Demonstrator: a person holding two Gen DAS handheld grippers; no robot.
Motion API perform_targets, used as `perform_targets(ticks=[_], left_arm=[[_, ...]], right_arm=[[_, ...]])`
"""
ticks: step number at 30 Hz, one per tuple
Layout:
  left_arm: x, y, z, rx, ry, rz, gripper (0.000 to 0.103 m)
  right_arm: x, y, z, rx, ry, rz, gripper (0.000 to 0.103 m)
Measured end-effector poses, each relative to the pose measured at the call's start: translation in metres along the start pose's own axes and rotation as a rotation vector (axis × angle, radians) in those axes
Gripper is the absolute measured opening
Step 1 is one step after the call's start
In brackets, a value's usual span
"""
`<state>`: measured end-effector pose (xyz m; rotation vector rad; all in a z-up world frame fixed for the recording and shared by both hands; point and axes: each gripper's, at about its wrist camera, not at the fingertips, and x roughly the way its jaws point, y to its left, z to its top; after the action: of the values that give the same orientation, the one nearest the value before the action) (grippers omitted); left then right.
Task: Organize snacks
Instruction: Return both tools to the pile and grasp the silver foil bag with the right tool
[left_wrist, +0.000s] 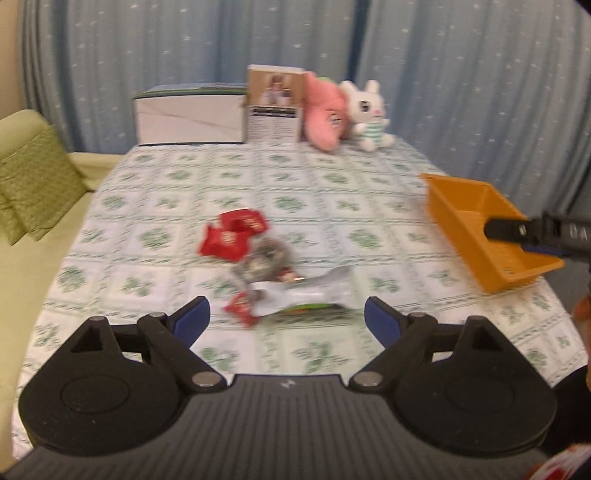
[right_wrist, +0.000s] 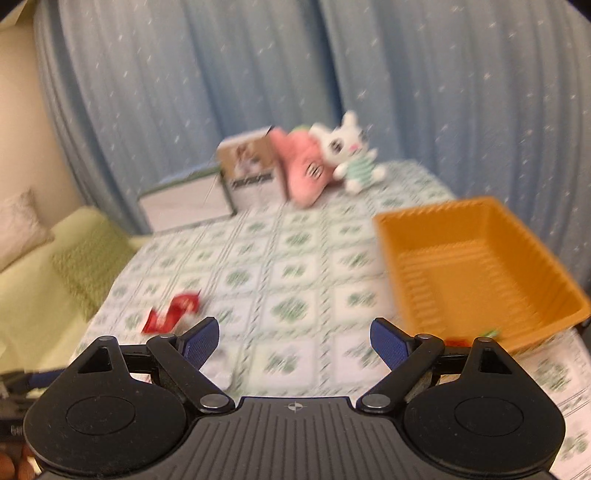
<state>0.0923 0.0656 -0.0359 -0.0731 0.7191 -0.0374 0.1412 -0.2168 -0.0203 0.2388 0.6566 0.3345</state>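
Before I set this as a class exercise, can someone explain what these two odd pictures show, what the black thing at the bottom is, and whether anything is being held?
Each picture comes from a camera on a hand-held grabbing tool, one tool per hand, looking forward along its jaws. The black shape below is the tool itself: the left gripper in one view, the right gripper in the other. Both have jaws wide apart, holding nothing. Ahead is a table with a green-patterned cloth. On it lie red snack packets and a silver wrapper, an orange basket to the right, and boxes and plush toys at the back.
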Motion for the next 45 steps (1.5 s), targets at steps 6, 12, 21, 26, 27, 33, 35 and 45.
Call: perform_targets(ticks=[6,12,21,26,27,33,35,45], left_arm=[[0.012,0.029,-0.005,-0.027,0.026,0.053,0.089],[0.025,0.046,-0.007,-0.026,0.047,0.068,0.089],[0.049,0.069,-0.002,-0.023,0.084,0.097,0.090],[0.056,0.072,-0.001,-0.015,0.085,0.099,0.090],[0.057,0.073,0.000,-0.018,0.084,0.096,0.090],[0.059,0.073,-0.001,-0.029,0.084,0.085,0.090],[0.059,0.073,-0.002,-0.030,0.082,0.083,0.091],[0.066,0.055,-0.010,0.005,0.101,0.032,0.091]], right_arm=[[0.029,0.032,-0.027,-0.085,0.069,0.028,0.089],[0.066,0.062,-0.042,-0.281,0.117,0.098,0.088],[0.118,0.097,-0.058,-0.702,0.160,0.213,0.082],[0.141,0.117,-0.072,-0.939,0.171,0.236,0.070],[0.145,0.120,-0.075,-0.976,0.171,0.232,0.068],[0.171,0.125,-0.078,-1.038,0.274,0.250,0.035],[0.166,0.123,-0.077,-1.015,0.284,0.232,0.034],[0.120,0.066,-0.047,-0.473,0.255,0.181,0.032]])
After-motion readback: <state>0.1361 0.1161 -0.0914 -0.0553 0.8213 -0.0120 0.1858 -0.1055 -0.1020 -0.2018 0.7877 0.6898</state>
